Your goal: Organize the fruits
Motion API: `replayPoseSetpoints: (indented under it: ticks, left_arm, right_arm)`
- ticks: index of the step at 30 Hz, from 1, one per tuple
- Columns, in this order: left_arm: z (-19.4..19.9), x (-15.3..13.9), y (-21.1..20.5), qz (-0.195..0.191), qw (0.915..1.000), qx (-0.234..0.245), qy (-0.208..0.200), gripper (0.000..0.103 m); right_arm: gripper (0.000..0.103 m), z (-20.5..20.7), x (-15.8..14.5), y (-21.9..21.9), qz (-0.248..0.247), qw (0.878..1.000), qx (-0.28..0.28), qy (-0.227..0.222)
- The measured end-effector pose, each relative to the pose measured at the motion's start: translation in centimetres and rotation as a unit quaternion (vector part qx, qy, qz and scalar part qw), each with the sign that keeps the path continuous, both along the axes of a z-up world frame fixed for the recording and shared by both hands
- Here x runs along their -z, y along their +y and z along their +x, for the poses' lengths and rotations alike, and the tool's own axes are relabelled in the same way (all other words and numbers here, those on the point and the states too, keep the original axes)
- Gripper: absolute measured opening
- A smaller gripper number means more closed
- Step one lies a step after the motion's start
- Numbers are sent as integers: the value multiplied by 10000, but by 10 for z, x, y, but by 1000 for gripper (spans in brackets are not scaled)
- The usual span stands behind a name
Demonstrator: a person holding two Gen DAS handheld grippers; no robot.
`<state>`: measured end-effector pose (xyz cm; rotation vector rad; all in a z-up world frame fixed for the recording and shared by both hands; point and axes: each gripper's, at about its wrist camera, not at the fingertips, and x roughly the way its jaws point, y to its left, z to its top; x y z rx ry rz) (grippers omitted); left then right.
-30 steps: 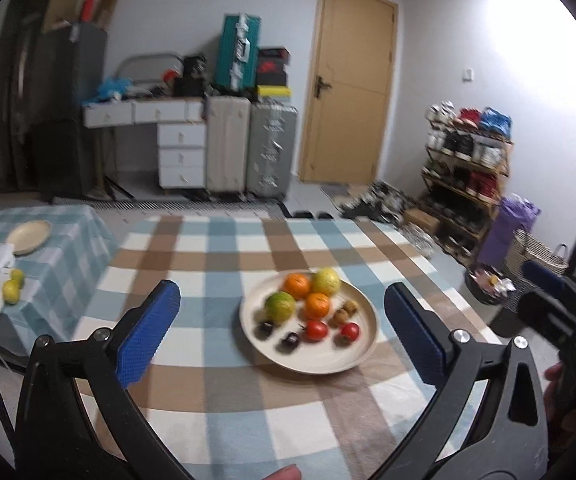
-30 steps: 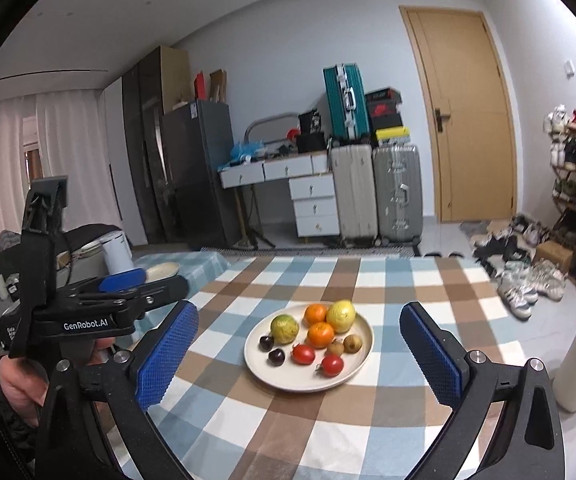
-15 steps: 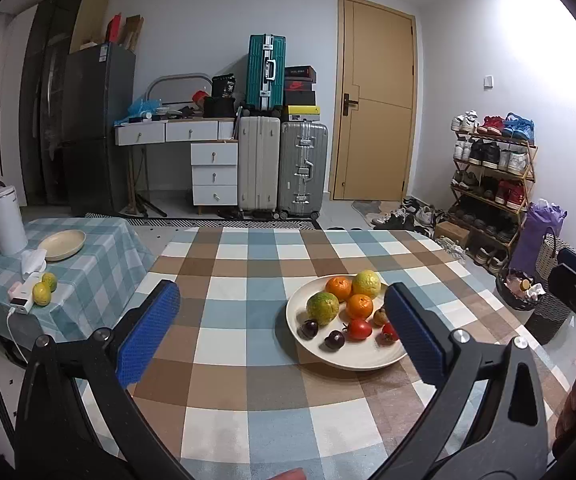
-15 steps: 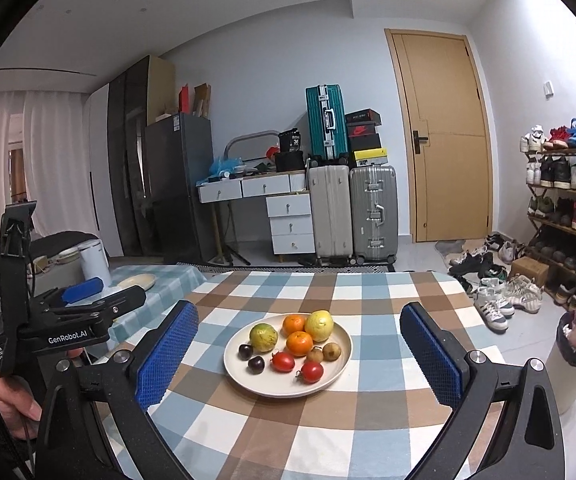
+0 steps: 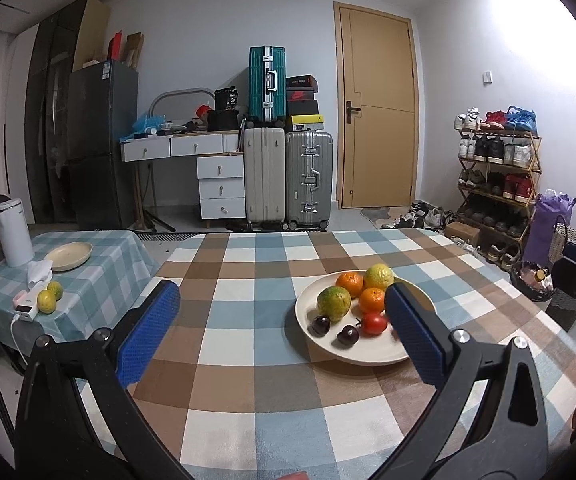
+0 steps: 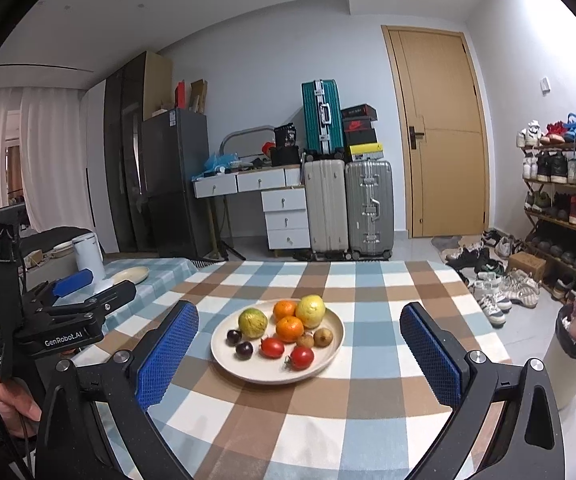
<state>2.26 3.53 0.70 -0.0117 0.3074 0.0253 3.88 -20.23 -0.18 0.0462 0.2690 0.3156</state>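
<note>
Two hand-held grippers above a table (image 6: pixel 367 408) covered with a checked cloth in blue, brown and white. The left gripper (image 5: pixel 284 332) hovers over the near left part of the table with its jaws released and spread wide, nothing between them; its right pad overlaps the right side of the plate (image 5: pixel 319 354) in the left wrist view, hiding part of the fruit there. The right gripper (image 6: pixel 299 354) likewise hangs above the near edge, jaws released and empty, with the plate framed between its two blue pads. The cream plate sits near the middle of the table and carries all the fruit in a loose cluster: a green-yellow citrus (image 6: pixel 252 322) at the left, two oranges (image 6: pixel 289 329) at the centre, one behind the other, a yellow lemon-like fruit (image 6: pixel 310 311) at the back right, two dark plums (image 6: pixel 244 349) at the front left, two red tomatoes (image 6: pixel 301 357) at the front, and two small brown fruits (image 6: pixel 323 336) at the right. On a lower side table (image 5: pixel 96 280) to the left stand a white kettle (image 5: pixel 14 232), an empty cream dish (image 5: pixel 68 256) and two further green-yellow fruits (image 5: pixel 46 301), well apart from the plate. Suitcases (image 6: pixel 369 208) and a shoe rack (image 6: pixel 563 216) line the far wall.
</note>
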Motion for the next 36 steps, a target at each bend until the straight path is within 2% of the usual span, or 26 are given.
replayPoseSetpoints:
  ticks: [4, 11, 20, 36]
  left_arm:
    - [5, 14, -6, 163, 9999, 4, -31, 102]
    - [17, 37, -10, 211, 9998, 18, 27, 102]
    - [28, 60, -5, 48, 9999, -31, 156, 102]
    - [25, 61, -1, -39, 10000, -38, 72, 102]
  right_arm:
    - [103, 6, 12, -2, -60, 10000, 29, 74]
    - [103, 16, 34, -4, -134, 9998, 82, 112]
    - [103, 21, 54, -2, -308, 9994, 110, 126]
    - [103, 17, 55, 6, -504, 9987, 61, 60]
